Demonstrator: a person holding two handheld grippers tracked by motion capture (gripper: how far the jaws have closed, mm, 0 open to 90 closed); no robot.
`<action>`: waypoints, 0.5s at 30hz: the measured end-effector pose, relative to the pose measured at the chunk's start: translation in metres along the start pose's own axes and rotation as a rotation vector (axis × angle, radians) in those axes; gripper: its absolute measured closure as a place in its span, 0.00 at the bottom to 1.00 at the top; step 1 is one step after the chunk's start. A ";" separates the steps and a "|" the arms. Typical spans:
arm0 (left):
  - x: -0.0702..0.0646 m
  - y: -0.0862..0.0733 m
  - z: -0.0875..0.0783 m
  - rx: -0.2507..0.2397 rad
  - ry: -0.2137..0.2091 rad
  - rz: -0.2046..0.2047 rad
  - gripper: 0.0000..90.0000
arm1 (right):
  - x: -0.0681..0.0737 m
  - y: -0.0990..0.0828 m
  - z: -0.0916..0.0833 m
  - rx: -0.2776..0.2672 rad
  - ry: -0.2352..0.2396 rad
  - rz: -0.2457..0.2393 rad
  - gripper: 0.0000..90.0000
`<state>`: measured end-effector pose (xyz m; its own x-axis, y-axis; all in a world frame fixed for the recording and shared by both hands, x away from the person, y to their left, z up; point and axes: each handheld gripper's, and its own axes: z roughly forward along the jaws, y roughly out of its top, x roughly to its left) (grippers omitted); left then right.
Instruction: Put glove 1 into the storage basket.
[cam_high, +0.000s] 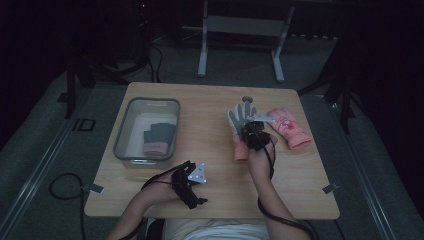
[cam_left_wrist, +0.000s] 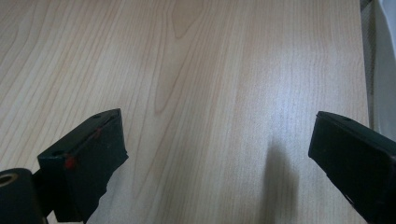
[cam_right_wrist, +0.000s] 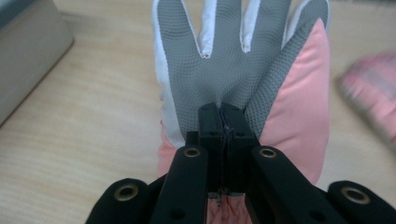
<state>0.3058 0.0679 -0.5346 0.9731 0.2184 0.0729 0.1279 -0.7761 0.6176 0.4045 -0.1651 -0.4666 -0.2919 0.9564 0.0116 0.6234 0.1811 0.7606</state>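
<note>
Right gripper view: right claw (cam_right_wrist: 223, 122) is clamped on the palm of a grey-and-pink glove (cam_right_wrist: 243, 60), held over the table (cam_high: 210, 125). Left claw (cam_left_wrist: 219, 154) stands wide and empty, low over the table. Step in hand: carrying; next probably calls for moving to the bin (cam_high: 122, 135), where another glove (cam_high: 159, 137) lies. The held glove's cuff is hidden.

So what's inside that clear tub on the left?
The clear tub holds one glove lying flat, grey at the top with a pink cuff, on a pale bottom. Whatever lies beneath that glove is covered.
</note>
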 end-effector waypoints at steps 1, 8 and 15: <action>0.000 0.000 0.000 -0.002 0.001 0.001 0.04 | 0.001 -0.005 0.003 0.015 0.009 0.021 0.98; -0.002 0.000 0.004 -0.001 -0.010 0.005 0.04 | 0.018 -0.028 0.028 0.089 0.055 0.093 0.98; -0.001 -0.002 0.006 0.005 -0.021 0.000 0.04 | 0.024 -0.032 0.048 0.110 0.088 0.146 0.97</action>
<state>0.3055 0.0655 -0.5402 0.9769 0.2059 0.0570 0.1284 -0.7790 0.6137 0.4122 -0.1373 -0.5214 -0.2521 0.9513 0.1772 0.7380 0.0706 0.6711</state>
